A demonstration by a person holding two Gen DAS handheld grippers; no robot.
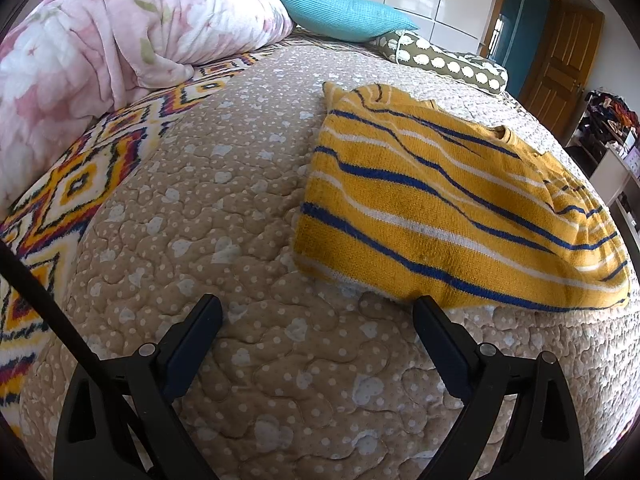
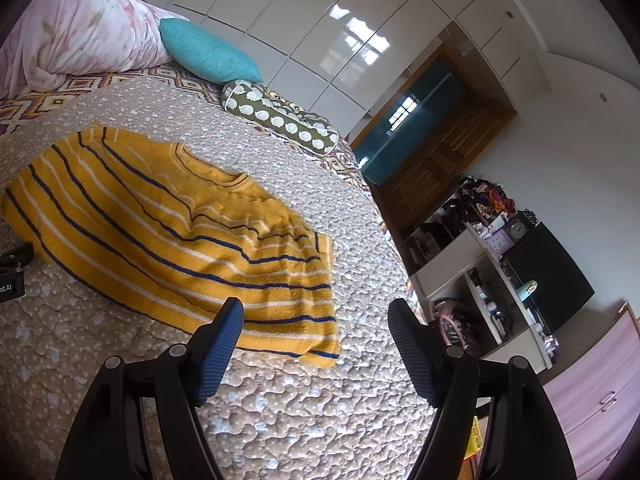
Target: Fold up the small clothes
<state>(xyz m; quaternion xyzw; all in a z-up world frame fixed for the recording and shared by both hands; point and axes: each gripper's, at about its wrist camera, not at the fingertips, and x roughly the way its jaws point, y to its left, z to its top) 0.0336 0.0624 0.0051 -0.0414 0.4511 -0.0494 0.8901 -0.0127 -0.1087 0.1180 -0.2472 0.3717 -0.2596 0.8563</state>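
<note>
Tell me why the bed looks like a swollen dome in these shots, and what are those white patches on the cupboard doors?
Left wrist view: the fisheye lens bulges the quilted bedspread and darkens the corners; the striped sweater stays sharp. Right wrist view: the same warp tilts the room, and the glossy wardrobe doors mirror a bright window as glare.

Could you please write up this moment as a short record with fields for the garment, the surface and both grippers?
garment: yellow striped sweater, lying partly folded, held by neither gripper
surface: beige quilted bedspread
left gripper: jaws open, empty, at the sweater's near edge
right gripper: jaws open, empty, above the sweater's near corner
behind: floral duvet, turquoise pillow, sheep-print bolster
</note>
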